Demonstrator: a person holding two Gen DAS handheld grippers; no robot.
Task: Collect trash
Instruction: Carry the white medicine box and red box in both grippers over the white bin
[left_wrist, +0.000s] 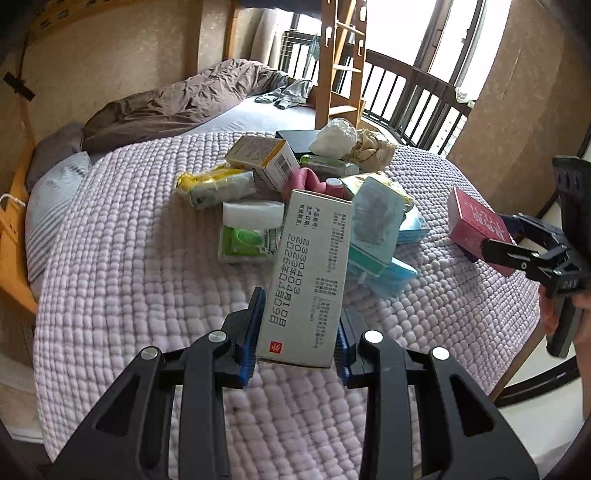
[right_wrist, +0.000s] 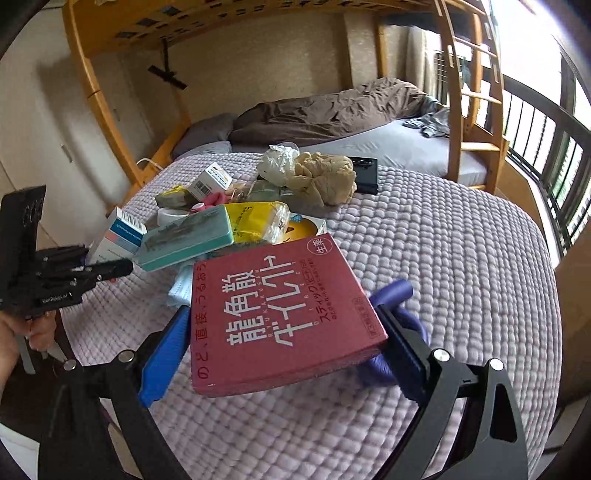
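Two claws, both loaded; left claw (left_wrist: 299, 343) clamped on white carton (left_wrist: 308, 280), lifted above quilted surface (left_wrist: 129, 295); right claw (right_wrist: 284, 354) squeezing red box (right_wrist: 273, 314) by its sides; trash heap (left_wrist: 295, 192) beyond, crumpled paper (left_wrist: 334, 138) at far edge.

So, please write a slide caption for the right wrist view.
Right tool grips a red box above the quilted bed cover.

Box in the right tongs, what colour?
Dark red flat cardboard box with white Japanese lettering; clearest in the right wrist view.
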